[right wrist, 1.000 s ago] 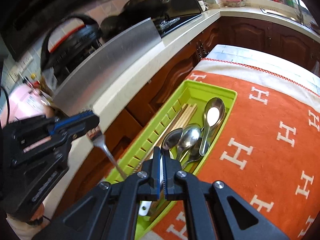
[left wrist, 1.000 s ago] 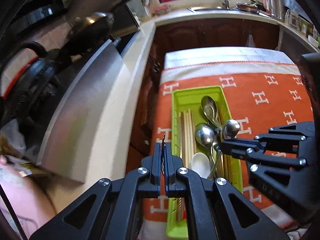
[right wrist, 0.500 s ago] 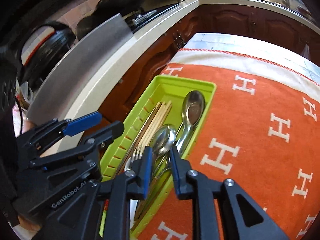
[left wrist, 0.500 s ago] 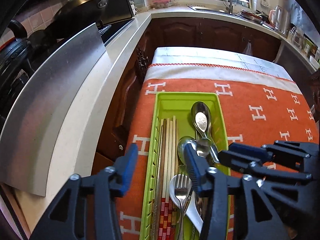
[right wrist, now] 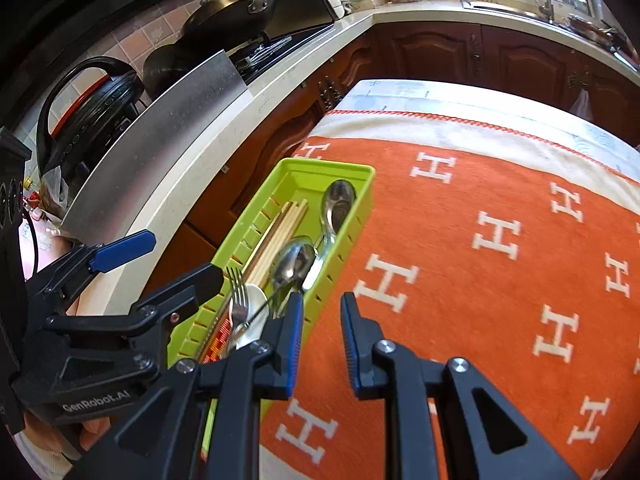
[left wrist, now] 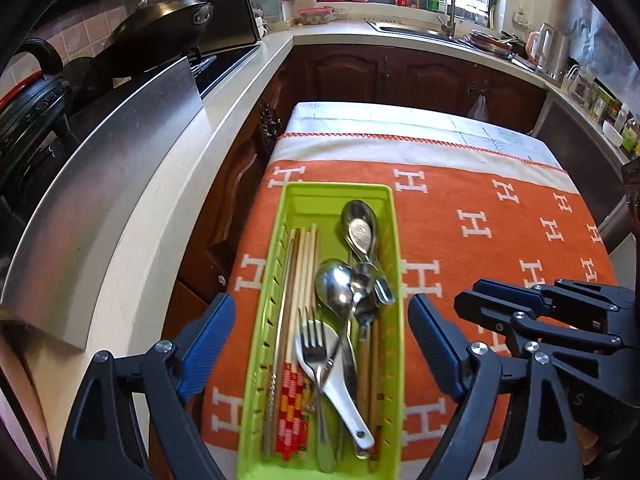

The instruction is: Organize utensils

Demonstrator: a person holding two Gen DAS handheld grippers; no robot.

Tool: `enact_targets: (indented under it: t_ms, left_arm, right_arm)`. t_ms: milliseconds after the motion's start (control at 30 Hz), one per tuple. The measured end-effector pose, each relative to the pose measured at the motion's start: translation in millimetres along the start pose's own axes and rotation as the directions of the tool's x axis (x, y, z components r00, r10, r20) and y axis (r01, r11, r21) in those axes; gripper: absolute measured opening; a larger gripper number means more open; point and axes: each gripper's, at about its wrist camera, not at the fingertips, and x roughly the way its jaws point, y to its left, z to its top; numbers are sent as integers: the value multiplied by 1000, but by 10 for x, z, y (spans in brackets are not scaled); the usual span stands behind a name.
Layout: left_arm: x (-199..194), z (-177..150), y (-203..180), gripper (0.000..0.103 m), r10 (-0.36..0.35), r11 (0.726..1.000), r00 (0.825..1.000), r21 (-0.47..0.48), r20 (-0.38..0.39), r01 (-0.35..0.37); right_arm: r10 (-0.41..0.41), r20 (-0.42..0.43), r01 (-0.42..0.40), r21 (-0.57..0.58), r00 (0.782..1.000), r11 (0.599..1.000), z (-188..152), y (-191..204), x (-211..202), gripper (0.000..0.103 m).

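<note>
A green tray (left wrist: 336, 192) on the orange cloth holds chopsticks (left wrist: 304, 264), metal spoons (left wrist: 360, 228), a white ceramic spoon (left wrist: 340, 396) and a fork (left wrist: 314, 344). My left gripper (left wrist: 322, 344) hangs over the tray's near half. Its jaws are opening wide, and the fork lies loose in the tray below them, untouched by the pads. My right gripper (right wrist: 322, 344) stands a little open over the cloth just right of the tray (right wrist: 332, 168), with nothing between its fingers. In the right wrist view the left gripper (right wrist: 168, 268) shows beside the fork (right wrist: 236, 292).
The orange cloth (left wrist: 480, 208) with white H marks covers the table right of the tray. A pale counter (left wrist: 160, 240) with a steel panel (left wrist: 100, 184) and a pan (left wrist: 160, 20) runs along the left. A sink (left wrist: 412, 32) lies at the back.
The left gripper was shut on the fork above the tray's left edge; its jaws have spread and the fork now lies in the tray. The right gripper went from shut to slightly open and shifted right.
</note>
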Motion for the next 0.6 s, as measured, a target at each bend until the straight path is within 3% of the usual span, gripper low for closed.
enact_targets:
  t_ms: [400,533,600]
  left_arm:
    - [-222,-134,-373,93,-8,1000,999,2,-44,8]
    - [-386,-127,-561,102,-55,998,998,5,-29,56]
    - [-476,-107,-654,102,-62,998,998,10,-19,62]
  right_arm:
    - [-41,12,41,49,999,998,-263,-177,-443,20]
    - [-68,24,66,79,997,995,-399,-319,-701,25]
    - [-84,29,81,93,996,992,-452,-371,-811,31]
